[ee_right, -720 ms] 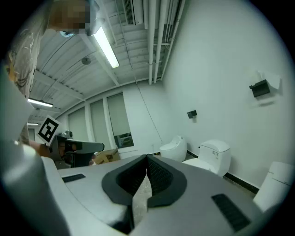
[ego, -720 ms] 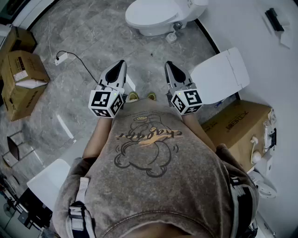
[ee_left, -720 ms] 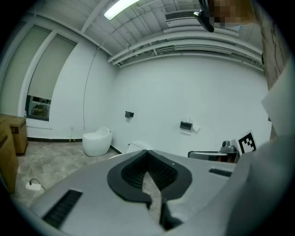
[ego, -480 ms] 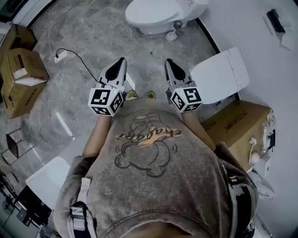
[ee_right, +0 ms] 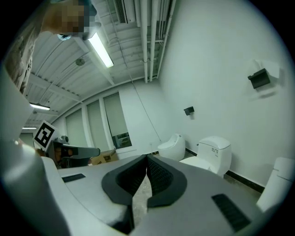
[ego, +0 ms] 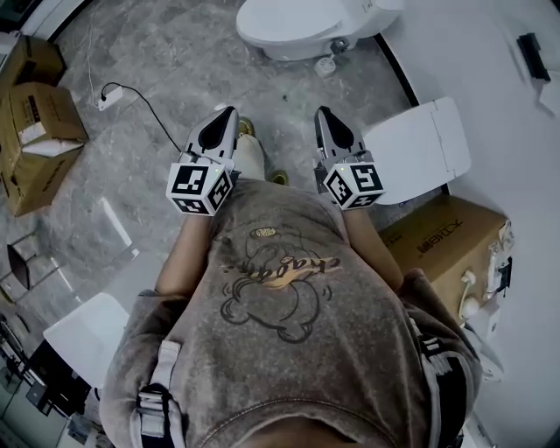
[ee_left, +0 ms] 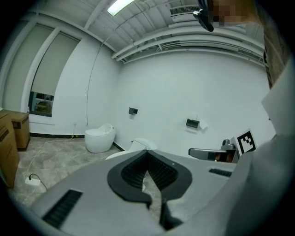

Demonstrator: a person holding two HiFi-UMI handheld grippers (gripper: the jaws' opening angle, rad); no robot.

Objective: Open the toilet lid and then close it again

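Grey tiled floor (ego: 149, 70) carries 2 toilets: the far toilet (ego: 293, 26), lid down, and the near toilet (ego: 418, 149) at right, also shut. We find left gripper (ego: 229, 113) and right gripper (ego: 321, 113) pressed together, empty, touching neither. Risk: a smooth lid slips from the jaws and slams.

No legible text on shirt (ego: 289, 350) or box (ego: 446, 245).

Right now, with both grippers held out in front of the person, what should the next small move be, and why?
Probably a step forward toward the toilet ahead. Its lid looks down, and the left gripper and right gripper, both shut with nothing between the jaws, hang well short of it.
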